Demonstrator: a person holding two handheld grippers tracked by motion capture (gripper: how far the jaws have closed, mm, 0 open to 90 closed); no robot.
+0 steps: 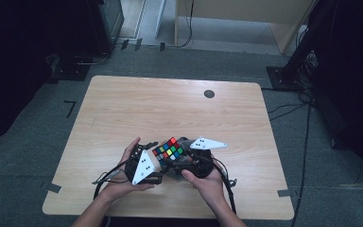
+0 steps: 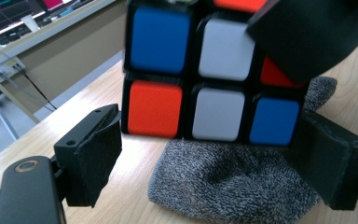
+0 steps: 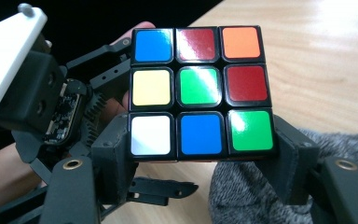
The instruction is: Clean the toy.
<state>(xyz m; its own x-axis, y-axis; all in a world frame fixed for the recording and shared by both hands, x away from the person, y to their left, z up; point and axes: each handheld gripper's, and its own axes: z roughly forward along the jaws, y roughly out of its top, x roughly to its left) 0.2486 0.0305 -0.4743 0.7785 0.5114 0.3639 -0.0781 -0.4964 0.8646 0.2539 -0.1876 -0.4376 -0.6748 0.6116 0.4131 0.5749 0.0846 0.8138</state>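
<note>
A scrambled Rubik's cube (image 1: 168, 150) is held just above the table's near edge, between both hands. My right gripper (image 3: 200, 154) is shut on the cube (image 3: 199, 91), with its jaws pressing the bottom row from both sides. My left gripper (image 2: 212, 140) is open. Its jaws stand a little wider than the cube (image 2: 200, 79), flanking the lowest row, and whether they touch it is unclear. In the high view the left gripper (image 1: 158, 160) is at the cube's left and the right gripper (image 1: 186, 153) at its right. A jaw of the right gripper covers the cube's upper right corner in the left gripper view.
A grey knitted cloth (image 2: 233, 184) lies on the wooden table (image 1: 170, 109) under the cube, and the same cloth (image 3: 247, 196) appears below my right jaw. A dark round grommet (image 1: 209, 93) sits at the table's far side. Cables trail off the near edge.
</note>
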